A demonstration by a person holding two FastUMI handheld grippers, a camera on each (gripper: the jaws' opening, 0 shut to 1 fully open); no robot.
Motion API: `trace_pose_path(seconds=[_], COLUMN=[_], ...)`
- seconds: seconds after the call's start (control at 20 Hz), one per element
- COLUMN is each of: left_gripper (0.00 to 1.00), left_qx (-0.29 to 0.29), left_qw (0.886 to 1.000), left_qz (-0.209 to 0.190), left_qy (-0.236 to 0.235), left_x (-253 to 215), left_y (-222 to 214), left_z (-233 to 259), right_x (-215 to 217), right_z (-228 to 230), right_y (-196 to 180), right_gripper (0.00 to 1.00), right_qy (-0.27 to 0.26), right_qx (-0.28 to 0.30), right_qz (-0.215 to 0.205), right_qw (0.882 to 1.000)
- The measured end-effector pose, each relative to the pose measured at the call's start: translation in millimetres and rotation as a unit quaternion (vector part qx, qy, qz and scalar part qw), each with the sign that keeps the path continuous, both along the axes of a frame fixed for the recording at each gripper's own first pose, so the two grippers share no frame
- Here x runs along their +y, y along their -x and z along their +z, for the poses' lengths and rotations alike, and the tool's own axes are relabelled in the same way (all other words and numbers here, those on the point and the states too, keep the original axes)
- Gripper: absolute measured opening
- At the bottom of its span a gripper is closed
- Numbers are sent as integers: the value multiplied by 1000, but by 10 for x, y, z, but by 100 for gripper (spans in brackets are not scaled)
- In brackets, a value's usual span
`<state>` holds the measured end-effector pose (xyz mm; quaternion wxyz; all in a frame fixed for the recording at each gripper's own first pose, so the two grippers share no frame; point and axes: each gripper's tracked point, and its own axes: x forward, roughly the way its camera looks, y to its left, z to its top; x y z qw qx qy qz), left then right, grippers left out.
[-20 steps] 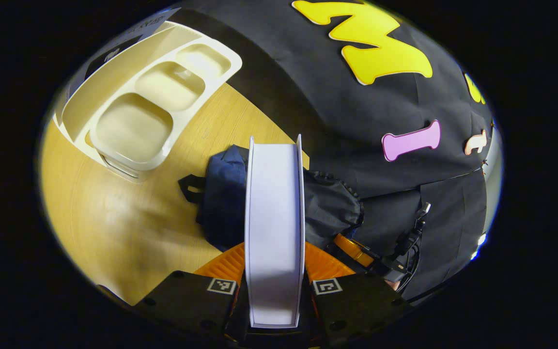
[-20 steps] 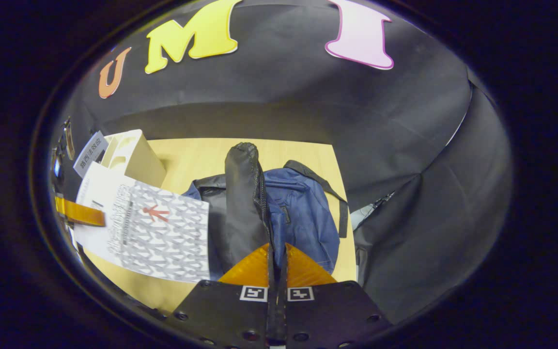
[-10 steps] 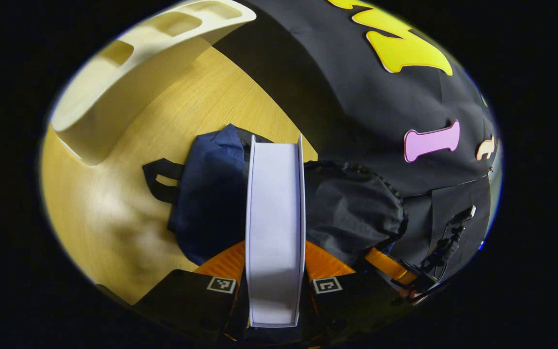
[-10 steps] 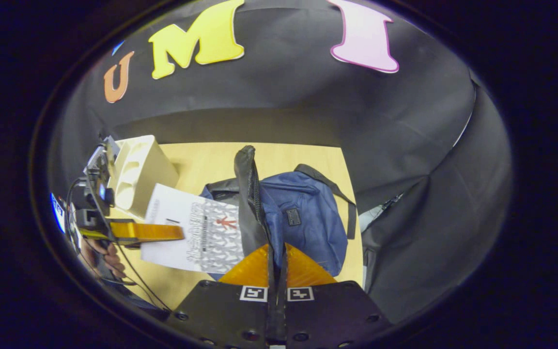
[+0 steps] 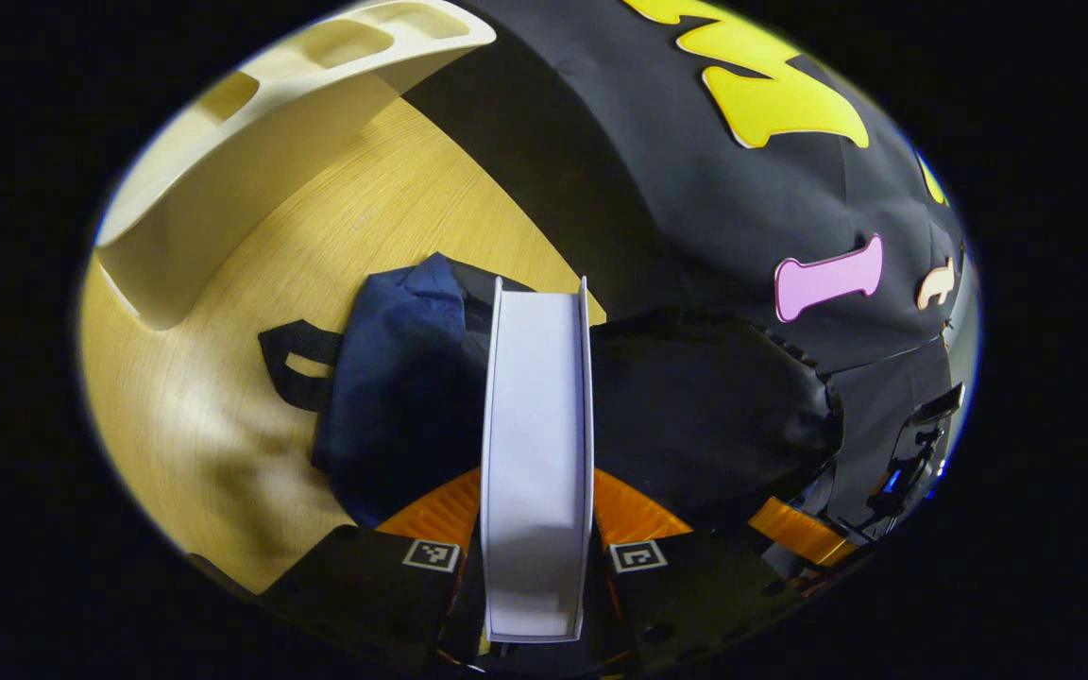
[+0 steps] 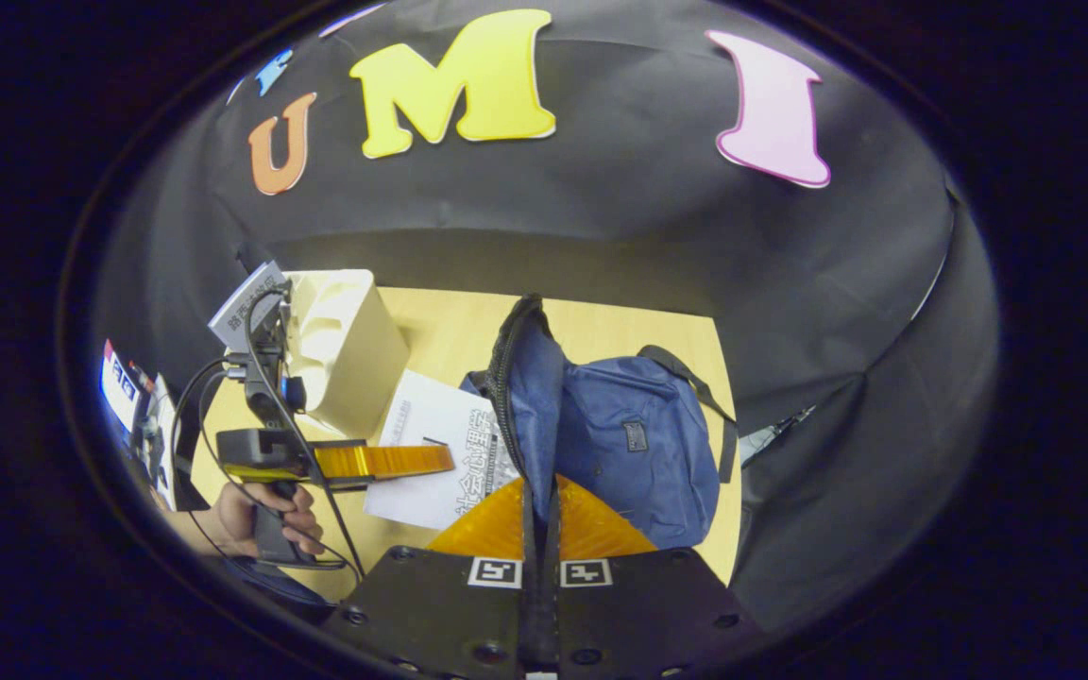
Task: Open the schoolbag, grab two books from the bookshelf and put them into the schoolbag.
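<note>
Both tools grip: our left tool (image 5: 536,491) clamps the book (image 5: 536,444), our right tool (image 6: 540,515) pinches the schoolbag (image 6: 624,444) flap at twelve o'clock.

In the right gripper view, bare table (image 6: 431,326) lies open in the middle of the frame, between the cream bookshelf (image 6: 346,349) at left and the schoolbag (image 6: 629,434) at centre. The raised flap (image 6: 525,397) stands upright just ahead of the right gripper (image 6: 541,510), walling off the bag's left side. A book (image 6: 431,444) (held level by the left gripper (image 6: 393,461)) fills the gap left of the flap. In the left gripper view, open tabletop (image 5: 223,397) spreads at lower left.
</note>
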<state>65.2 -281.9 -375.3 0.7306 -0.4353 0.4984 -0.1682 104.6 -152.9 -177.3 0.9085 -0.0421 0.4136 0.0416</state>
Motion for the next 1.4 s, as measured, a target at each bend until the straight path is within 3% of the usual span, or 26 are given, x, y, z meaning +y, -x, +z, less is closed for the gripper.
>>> trace_pose_path(seconds=[0.15,0.3,0.35,0.45,0.5,0.65,0.7,0.9,0.95,1.0,1.1,1.15,1.25,1.4], left_gripper=[43,44,43,43,36,51,44,48,64,58,72,87,99,99], left_qx=[-16,25,28,15,12,-6,-11,7,16,24,45,49,71,69], left_qw=[999,989,987,988,990,995,996,998,998,999,998,998,995,992], left_qz=[27,106,122,116,101,67,63,53,48,34,-3,-9,-20,-30], left_qy=[22,100,103,100,96,72,68,42,28,11,-34,-46,-62,-106], left_x=[52,87,101,-35,-88,-291,-316,-259,-262,-251,-226,-234,-187,38], left_y=[-81,-96,-79,100,157,66,35,56,91,152,274,302,387,408], left_z=[-40,-77,-176,-239,-225,-340,-355,-505,-564,-610,-756,-803,-799,-669], right_x=[112,175,184,162,166,156,153,170,177,183,191,183,171,171], right_z=[40,40,50,55,53,42,45,32,26,22,1,-7,-22,-45], right_y=[-1,6,7,23,38,60,55,42,44,36,30,31,24,7], right_gripper=[0,0,0,0,0,0,0,0,0,0,0,0,0,0], right_qy=[8,10,10,19,21,24,25,22,22,22,23,22,21,18], right_qx=[-5,-5,-7,-7,-5,-3,-3,-2,-2,-2,0,1,2,4], right_qz=[13,15,14,14,14,12,11,9,10,10,10,9,5,2], right_qw=[1000,1000,1000,1000,1000,1000,1000,1000,1000,1000,1000,1000,1000,1000])
